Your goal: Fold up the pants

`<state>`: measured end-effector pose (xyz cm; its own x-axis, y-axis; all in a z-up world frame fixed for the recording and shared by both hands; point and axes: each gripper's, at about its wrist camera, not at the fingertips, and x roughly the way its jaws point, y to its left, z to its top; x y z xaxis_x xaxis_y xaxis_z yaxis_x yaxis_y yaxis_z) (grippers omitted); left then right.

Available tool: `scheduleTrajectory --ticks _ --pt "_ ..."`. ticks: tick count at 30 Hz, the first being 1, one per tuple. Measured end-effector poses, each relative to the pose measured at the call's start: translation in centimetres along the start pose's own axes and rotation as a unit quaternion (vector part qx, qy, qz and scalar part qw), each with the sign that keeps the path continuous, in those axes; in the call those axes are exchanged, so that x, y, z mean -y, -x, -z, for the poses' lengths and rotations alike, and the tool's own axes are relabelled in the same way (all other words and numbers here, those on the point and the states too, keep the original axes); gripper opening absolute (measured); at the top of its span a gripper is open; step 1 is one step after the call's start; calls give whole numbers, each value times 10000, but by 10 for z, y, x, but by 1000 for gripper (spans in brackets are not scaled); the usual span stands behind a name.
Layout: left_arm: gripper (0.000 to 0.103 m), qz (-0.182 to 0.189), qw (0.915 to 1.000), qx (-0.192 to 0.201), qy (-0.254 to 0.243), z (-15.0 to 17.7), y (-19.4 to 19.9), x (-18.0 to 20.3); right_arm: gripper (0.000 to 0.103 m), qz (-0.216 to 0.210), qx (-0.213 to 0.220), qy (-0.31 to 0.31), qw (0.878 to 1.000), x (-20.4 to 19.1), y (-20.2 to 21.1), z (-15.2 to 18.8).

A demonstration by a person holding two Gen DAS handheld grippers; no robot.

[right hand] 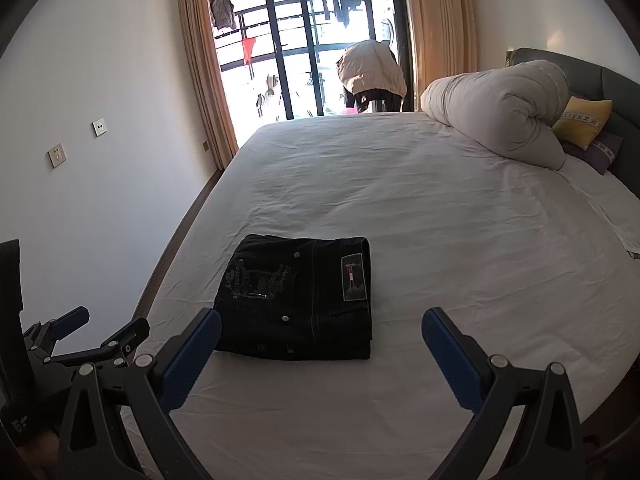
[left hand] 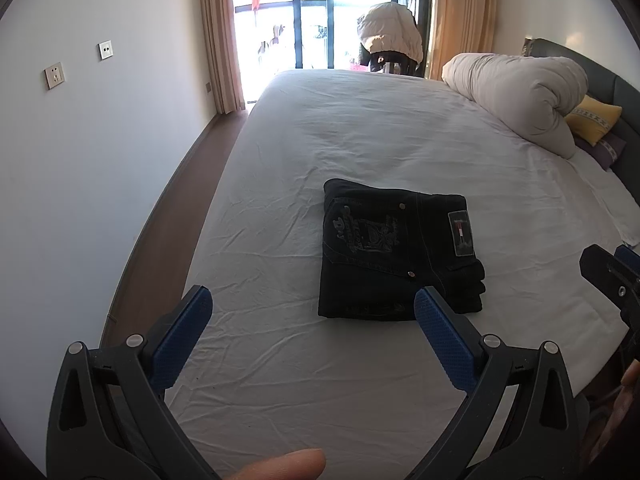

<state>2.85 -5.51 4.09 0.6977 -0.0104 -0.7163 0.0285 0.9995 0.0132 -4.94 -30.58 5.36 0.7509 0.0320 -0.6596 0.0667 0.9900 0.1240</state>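
**Pants folded on bed, both grippers spread wide and empty**

We see the black pants (left hand: 394,254) folded into a compact rectangle, lying flat on the white bed sheet (left hand: 360,132), centre of the left wrist frame. In the right wrist view the pants (right hand: 298,300) sit centre-left, lower half of the frame. An embroidered back pocket and a small patch label (left hand: 461,233) face up.

Left gripper (left hand: 312,310): 2 blue-padded fingers (left hand: 184,332) spread wide, nothing between them, hovering at the near edge of the bed just short of the pants. Its right finger overlaps the near right corner of the pants in frame; we cannot tell if it touches.

Right gripper (right hand: 320,336): also spread wide, holding nothing, its left pad (right hand: 192,356) overlapping the pants' near left corner; contact unclear.

A fingertip (left hand: 288,466) shows at bottom centre of the left wrist frame. A rolled white duvet (left hand: 520,96) and a yellow pillow (left hand: 594,118) sit upper right, well apart from the pants. Curtains (right hand: 204,64) flank the balcony door, top centre.
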Motion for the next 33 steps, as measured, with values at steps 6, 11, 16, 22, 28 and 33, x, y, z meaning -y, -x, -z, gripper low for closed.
scheduleTrajectory --ticks 6,11,16,22,28,33 --pt "103 3 10000 2 -1 0 0 0 103 1 -17 -5 10000 0 0 1" --pt "103 4 10000 -1 0 0 1 0 103 -18 -56 15 10000 6 -1 4" --pt "103 0 10000 -3 3 0 0 0 103 -33 -80 26 10000 10 -1 4" --pt "103 10 10000 -15 7 0 0 0 103 -58 -108 45 9999 14 0 5" --pt "103 33 10000 -43 18 3 -2 4 103 -75 -122 61 9999 17 1 7" --pt "103 52 10000 -58 11 6 -2 7 103 -79 -129 66 9999 18 1 7"
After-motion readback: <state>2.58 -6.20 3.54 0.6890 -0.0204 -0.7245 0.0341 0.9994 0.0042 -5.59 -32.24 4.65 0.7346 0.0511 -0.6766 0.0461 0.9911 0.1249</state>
